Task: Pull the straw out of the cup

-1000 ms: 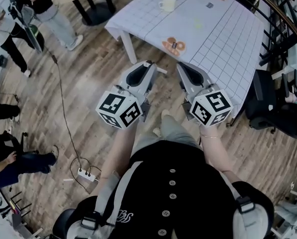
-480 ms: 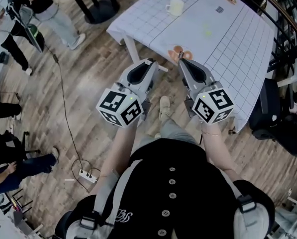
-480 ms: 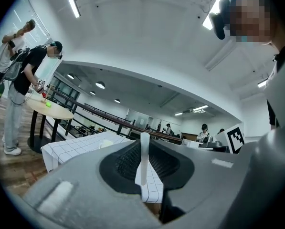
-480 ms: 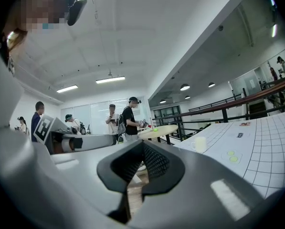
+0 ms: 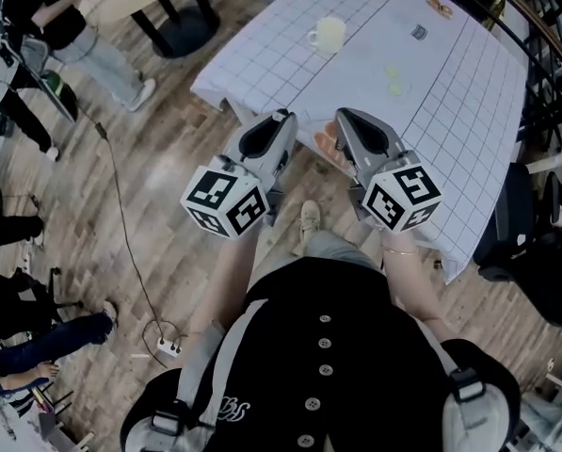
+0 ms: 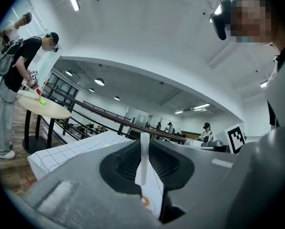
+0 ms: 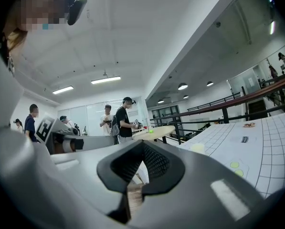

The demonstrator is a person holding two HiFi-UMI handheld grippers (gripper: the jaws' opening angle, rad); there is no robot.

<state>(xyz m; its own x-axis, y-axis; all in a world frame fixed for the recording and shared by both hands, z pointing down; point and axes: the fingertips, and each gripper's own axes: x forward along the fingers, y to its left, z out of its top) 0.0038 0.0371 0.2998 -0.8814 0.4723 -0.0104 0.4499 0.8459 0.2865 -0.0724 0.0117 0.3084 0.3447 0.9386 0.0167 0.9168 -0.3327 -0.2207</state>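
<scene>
My left gripper (image 5: 281, 118) and right gripper (image 5: 343, 115) level over the wood floor (image 5: 168, 168) at the desk (image 5: 469, 92) edge, both pairs of fingers closed on nothing, cup (image 5: 327, 34) far across the desk, straw too small to make out

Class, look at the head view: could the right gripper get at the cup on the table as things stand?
Probably not yet. The right gripper, jaws together, hangs at the table's near edge, while the cup stands far across it. Nothing blocks the way.
</scene>
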